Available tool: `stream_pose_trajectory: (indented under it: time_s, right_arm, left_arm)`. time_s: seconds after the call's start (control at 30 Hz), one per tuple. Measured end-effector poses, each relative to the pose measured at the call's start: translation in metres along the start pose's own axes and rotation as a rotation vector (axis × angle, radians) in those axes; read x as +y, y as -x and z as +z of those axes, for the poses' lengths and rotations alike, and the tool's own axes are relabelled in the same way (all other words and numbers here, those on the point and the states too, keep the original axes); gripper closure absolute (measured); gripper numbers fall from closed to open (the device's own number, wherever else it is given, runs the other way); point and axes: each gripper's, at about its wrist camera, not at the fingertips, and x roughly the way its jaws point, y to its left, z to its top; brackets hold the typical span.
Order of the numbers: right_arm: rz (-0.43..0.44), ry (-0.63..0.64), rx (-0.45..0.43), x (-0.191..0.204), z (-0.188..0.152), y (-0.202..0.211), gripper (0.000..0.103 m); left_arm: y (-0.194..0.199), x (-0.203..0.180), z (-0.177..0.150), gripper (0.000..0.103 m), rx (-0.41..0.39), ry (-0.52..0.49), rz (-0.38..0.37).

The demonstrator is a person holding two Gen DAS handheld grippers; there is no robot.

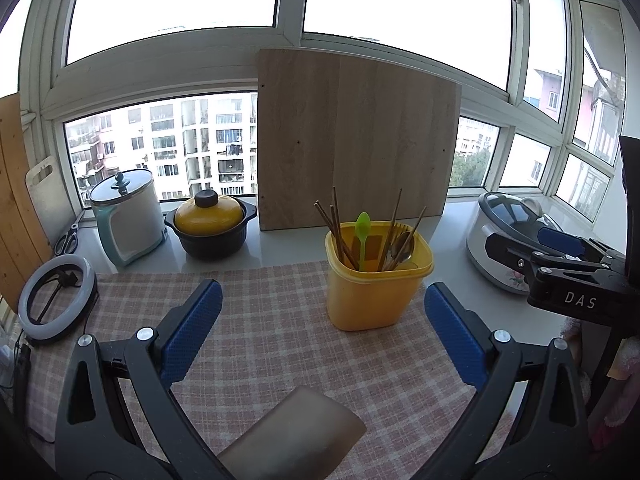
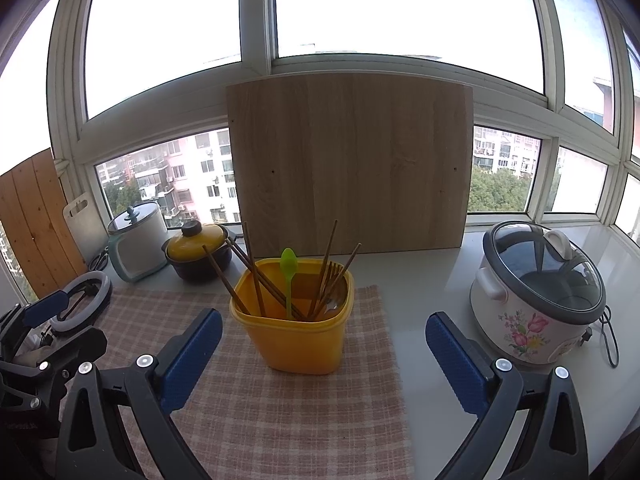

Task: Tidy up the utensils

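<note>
Home kitchen counter [image 2: 432, 280] in a high-rise flat, set against a bay of windows [image 2: 168, 40] looking onto apartment blocks [image 1: 192, 148]. Evidence: floral rice cooker [image 2: 536, 300], yellow-lidded clay pot [image 1: 210, 222], electric kettle pot [image 1: 126, 220], cutting boards [image 2: 348, 160] leaning on the glass. Checked cloth [image 2: 280, 400] on the counter, yellow utensil holder [image 2: 296, 332] with chopsticks [image 2: 256, 276] on it.

Left tongs [image 1: 322, 334] open, utensils in yellow tub [image 1: 374, 280].
</note>
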Motion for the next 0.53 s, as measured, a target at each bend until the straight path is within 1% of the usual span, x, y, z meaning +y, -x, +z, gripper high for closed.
stream_pose_trajectory:
  time_s: [0.23, 0.53]
  right_arm:
    - [-0.012, -0.004, -0.008, 0.0009, -0.0026, 0.0007, 0.0]
    - [-0.01, 0.0, -0.001, 0.0027, -0.0028, -0.0001, 0.0]
  left_arm:
    - [-0.002, 0.0005, -0.0015, 0.0, 0.016, -0.005, 0.014]
    - [-0.0014, 0.0039, -0.0015, 0.0, -0.005, -0.016, 0.043]
